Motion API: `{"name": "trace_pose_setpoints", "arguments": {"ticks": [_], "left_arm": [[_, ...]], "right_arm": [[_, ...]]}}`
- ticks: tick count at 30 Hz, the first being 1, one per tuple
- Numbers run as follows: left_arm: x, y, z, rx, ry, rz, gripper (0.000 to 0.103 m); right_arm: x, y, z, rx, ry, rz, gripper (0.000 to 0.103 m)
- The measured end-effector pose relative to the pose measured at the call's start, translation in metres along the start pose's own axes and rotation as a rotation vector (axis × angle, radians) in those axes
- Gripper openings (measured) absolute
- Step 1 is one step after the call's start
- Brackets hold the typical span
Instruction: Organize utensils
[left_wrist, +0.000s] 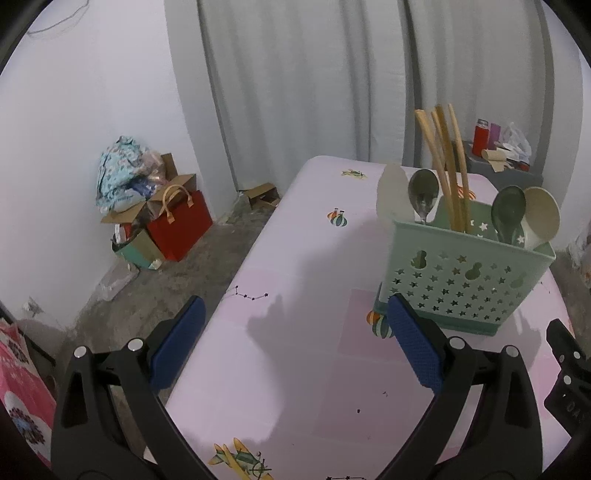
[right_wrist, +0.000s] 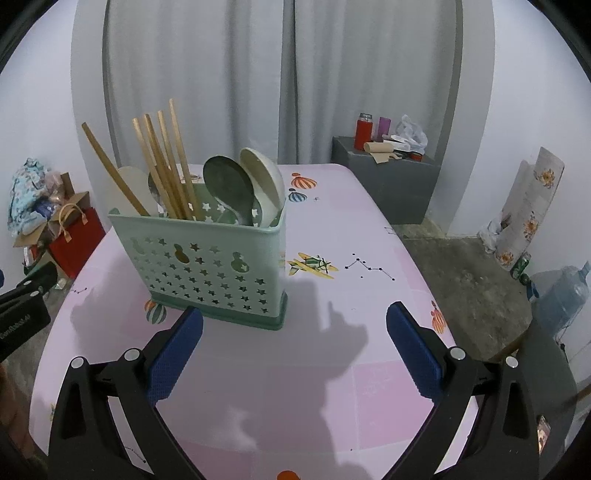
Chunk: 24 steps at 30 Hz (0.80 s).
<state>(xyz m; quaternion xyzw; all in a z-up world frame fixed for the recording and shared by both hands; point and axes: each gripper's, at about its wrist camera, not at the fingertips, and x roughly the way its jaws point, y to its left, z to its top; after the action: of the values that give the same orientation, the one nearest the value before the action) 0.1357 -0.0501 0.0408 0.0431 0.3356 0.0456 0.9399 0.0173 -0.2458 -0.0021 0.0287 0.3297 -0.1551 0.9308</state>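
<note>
Both grippers spread wide and empty: left gripper (left_wrist: 297, 347) over bare cloth, pad (left_wrist: 415, 343) just in front of the caddy's near corner, apart from it; right gripper (right_wrist: 293, 349) likewise gaping, nothing between the blue pads (right_wrist: 173, 360), poised over cloth in front of the caddy.

Table (right_wrist: 332, 369) under pink cloth printed with planes and balloons. Behind, grey curtain (right_wrist: 332, 74); far right, grey cabinet (right_wrist: 388, 184) bearing a red flask (right_wrist: 362, 131).

Green caddy (right_wrist: 218, 266), star-punched, upright on the table. Inside, all upright: chopsticks (right_wrist: 166, 166) fanned in the left part, pale spoon (right_wrist: 133, 188) beside them, green spoon (right_wrist: 225, 184) and cream spoon (right_wrist: 264, 177) in the right part. Metal spoon (left_wrist: 423, 192) seen from the left wrist.
</note>
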Motion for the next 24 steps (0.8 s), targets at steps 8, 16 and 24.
{"name": "trace_pose_setpoints", "arguments": {"ticks": [8,16,24], "left_arm": [[0.002,-0.0029,0.0006,-0.003,0.012,-0.011,0.095],[0.0024,-0.0043,-0.0009,-0.003,0.022,-0.016,0.095],[0.0034,-0.0057,-0.0023,0.008,0.031,-0.033,0.095]], "right_arm": [[0.0014,-0.001,-0.0002,-0.001,0.0,-0.012,0.097],[0.0028,-0.0027,0.0017,0.006,0.001,-0.013,0.097],[0.0023,-0.0028,0.0024,0.002,-0.002,-0.018,0.097]]}}
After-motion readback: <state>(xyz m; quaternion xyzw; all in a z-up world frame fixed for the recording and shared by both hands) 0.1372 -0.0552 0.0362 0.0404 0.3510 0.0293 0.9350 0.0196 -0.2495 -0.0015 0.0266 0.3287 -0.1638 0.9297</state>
